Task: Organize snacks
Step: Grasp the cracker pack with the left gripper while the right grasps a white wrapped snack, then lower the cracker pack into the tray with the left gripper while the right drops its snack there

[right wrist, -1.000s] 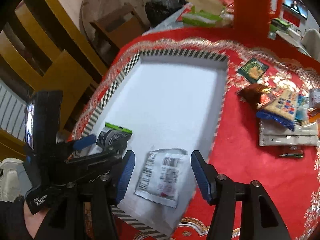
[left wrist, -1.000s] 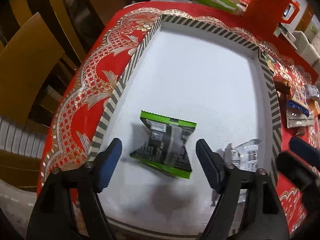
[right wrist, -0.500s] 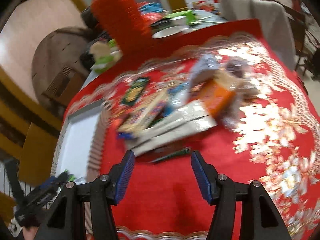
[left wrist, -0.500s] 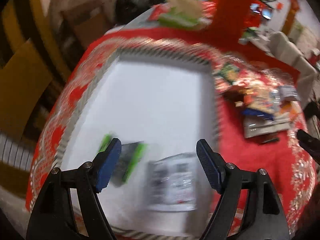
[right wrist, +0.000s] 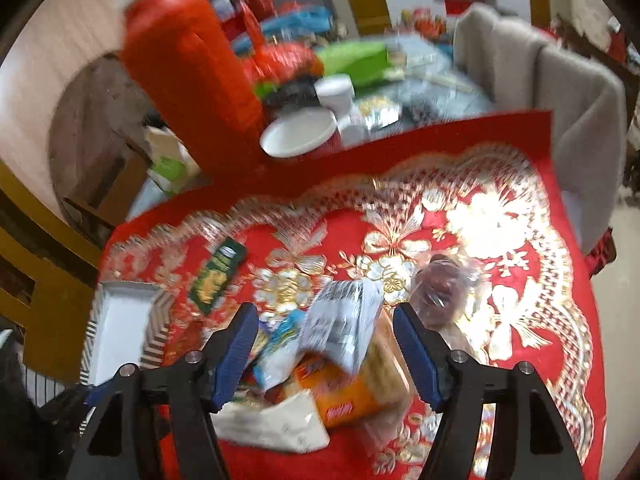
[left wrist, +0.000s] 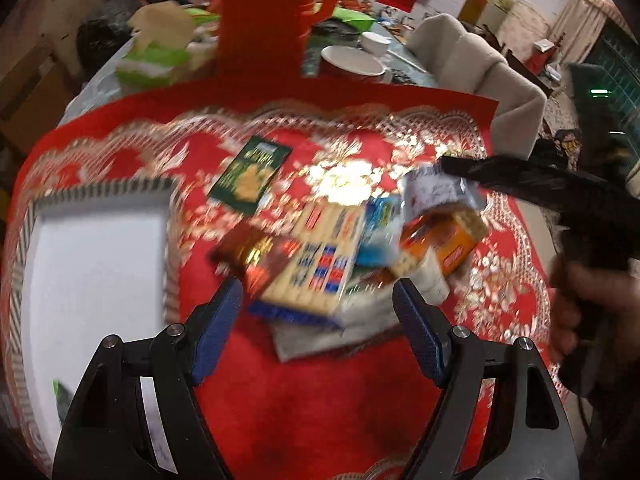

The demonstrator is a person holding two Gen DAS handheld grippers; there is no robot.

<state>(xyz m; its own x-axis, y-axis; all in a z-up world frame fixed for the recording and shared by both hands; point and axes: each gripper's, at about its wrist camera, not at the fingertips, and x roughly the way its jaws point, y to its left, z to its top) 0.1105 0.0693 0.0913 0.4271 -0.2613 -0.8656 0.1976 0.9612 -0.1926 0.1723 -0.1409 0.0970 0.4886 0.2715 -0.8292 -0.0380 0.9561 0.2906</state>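
Note:
A heap of snack packets lies on the red and gold tablecloth: a cracker pack [left wrist: 316, 264], an orange pack [left wrist: 444, 240] [right wrist: 352, 396], a silver packet [right wrist: 344, 328] and a dark green packet [left wrist: 250, 174] [right wrist: 218, 276] set apart. The white striped-rim tray [left wrist: 96, 196] [right wrist: 154, 316] sits left of the heap. My left gripper [left wrist: 318, 332] is open and empty, just before the cracker pack. My right gripper [right wrist: 326, 352] is open and empty over the heap, and its body shows in the left wrist view [left wrist: 560, 200].
A tall red container [left wrist: 260, 20] [right wrist: 192, 92], white bowls [right wrist: 298, 136] and green packages [left wrist: 156, 60] stand beyond the cloth. A grey padded chair [right wrist: 576, 112] is at the far right, wooden chairs at the left. A clear bag with something dark [right wrist: 444, 292] lies right of the heap.
Both grippers have swung right, away from the tray and the packets lying in it, and now face the snack heap on the cloth. Both stay open and empty.

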